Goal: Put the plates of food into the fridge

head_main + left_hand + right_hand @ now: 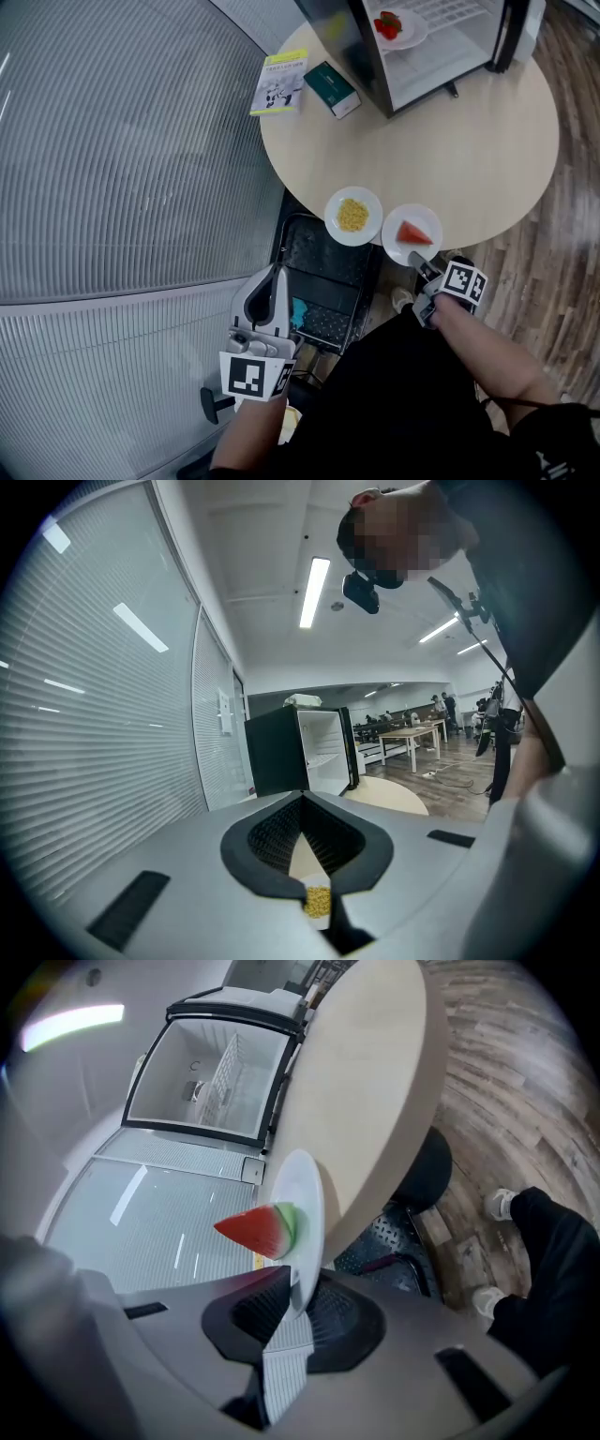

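Note:
A white plate with a watermelon wedge (412, 234) sits at the round table's (450, 141) near edge. My right gripper (424, 265) is shut on its near rim. In the right gripper view the plate's rim (305, 1241) stands between the pads, with the wedge (258, 1229) to its left. A second white plate, holding yellow corn (352, 216), lies just left of it. My left gripper (276, 279) hangs below the table's edge, shut and holding nothing. The corn (319, 902) shows through its narrow slit. The open fridge (412, 56) stands at the table's far side with a plate of red food (398, 26) inside.
Two books (281, 82) (332, 89) lie on the table left of the fridge. A black chair (323, 281) stands under the table's near edge between my grippers. A wall of grey blinds (122, 169) fills the left. Wooden floor (553, 234) lies to the right.

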Available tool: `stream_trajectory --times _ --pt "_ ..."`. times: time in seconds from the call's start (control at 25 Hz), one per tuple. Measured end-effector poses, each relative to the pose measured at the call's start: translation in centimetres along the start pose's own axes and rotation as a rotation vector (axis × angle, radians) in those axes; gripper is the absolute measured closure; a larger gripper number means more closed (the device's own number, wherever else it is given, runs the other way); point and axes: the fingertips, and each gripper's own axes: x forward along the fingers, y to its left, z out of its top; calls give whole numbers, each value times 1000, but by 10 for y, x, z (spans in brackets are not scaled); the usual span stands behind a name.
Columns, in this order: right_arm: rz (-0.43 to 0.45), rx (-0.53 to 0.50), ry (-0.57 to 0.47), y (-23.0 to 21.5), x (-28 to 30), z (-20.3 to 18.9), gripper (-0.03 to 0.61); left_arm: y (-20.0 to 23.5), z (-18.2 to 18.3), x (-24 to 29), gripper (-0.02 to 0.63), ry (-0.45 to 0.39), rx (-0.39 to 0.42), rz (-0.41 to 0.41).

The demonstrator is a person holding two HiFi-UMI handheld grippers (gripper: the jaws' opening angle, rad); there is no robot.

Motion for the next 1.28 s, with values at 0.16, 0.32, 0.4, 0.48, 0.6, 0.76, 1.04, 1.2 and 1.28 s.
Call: stream_trajectory --times 0.16,0.32,0.4,0.48,0.6,0.76,1.04,1.2,1.28 --pt "28 41 -10 4 -2 2 542 4 2 0 609 -5 6 6" --pt "38 50 -3 8 -3 9 555 6 4 7 609 -9 -7 10" --pt "48 63 5 10 -5 11 555 3 5 12 609 -11 -10 1" --pt "60 70 3 12 -8 14 555 1 6 18 609 -12 -14 -7" --pt "90 80 -3 22 -14 21 555 -4 7 28 610 -18 -17 -20" --pt "140 122 -28 41 -21 39 555 -20 12 46 609 -32 -1 -69" --pt "195 101 -73 81 -41 79 555 -30 36 77 609 -89 -14 -111" --pt "207 67 -110 102 -55 107 555 -32 61 94 609 -147 -29 -122" --pt "207 49 -134 111 -62 125 555 -36 72 105 609 -173 -36 -135"
